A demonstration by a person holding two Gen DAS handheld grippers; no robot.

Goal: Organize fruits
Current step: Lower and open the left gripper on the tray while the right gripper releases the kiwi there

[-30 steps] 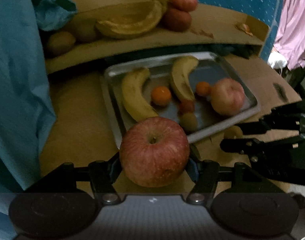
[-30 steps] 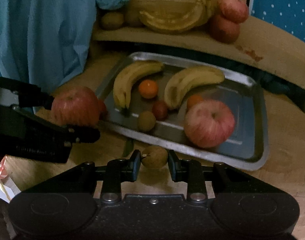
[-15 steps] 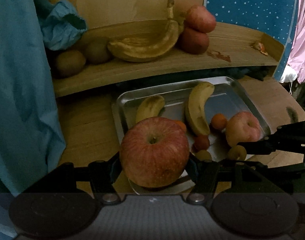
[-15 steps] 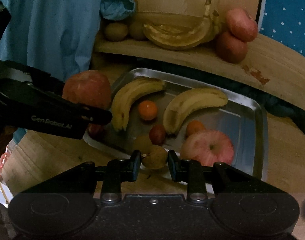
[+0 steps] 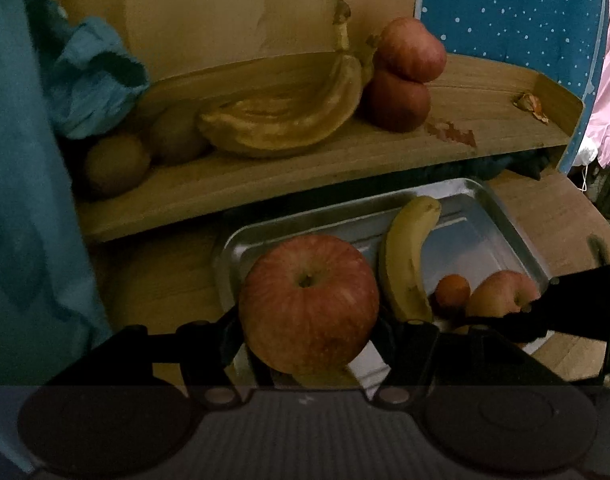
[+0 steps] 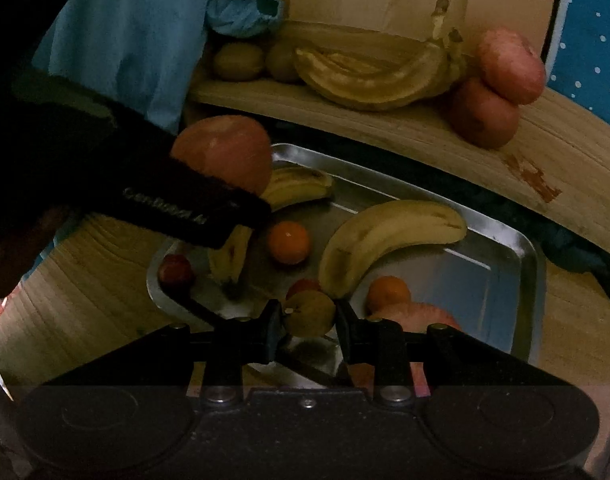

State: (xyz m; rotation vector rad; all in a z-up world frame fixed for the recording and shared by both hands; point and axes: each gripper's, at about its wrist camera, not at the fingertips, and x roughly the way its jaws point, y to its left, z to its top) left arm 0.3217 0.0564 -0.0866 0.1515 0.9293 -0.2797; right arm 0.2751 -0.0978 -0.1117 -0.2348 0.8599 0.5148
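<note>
My left gripper [image 5: 307, 320] is shut on a big red apple [image 5: 308, 304], held above the near left of the metal tray [image 5: 501, 220]. The same apple [image 6: 222, 152] shows in the right wrist view over the tray's left end [image 6: 525, 280]. My right gripper [image 6: 309, 316] is shut on a small brown-green fruit [image 6: 309, 313] above the tray's near side. In the tray lie two bananas [image 6: 385, 240], small oranges [image 6: 288, 242], a small red fruit [image 6: 175, 270] and another apple [image 5: 501, 294].
A curved wooden shelf [image 5: 265, 172] behind the tray carries two kiwis [image 5: 117, 164], a banana bunch [image 5: 285, 120] and two stacked red apples [image 5: 405, 76]. Blue cloth [image 5: 21, 200] hangs at the left. A blue dotted panel [image 5: 505, 12] stands at the right.
Both grippers have risen and moved forward over the tray with their fruit still gripped. The shelf looks closer and larger than a second ago.
</note>
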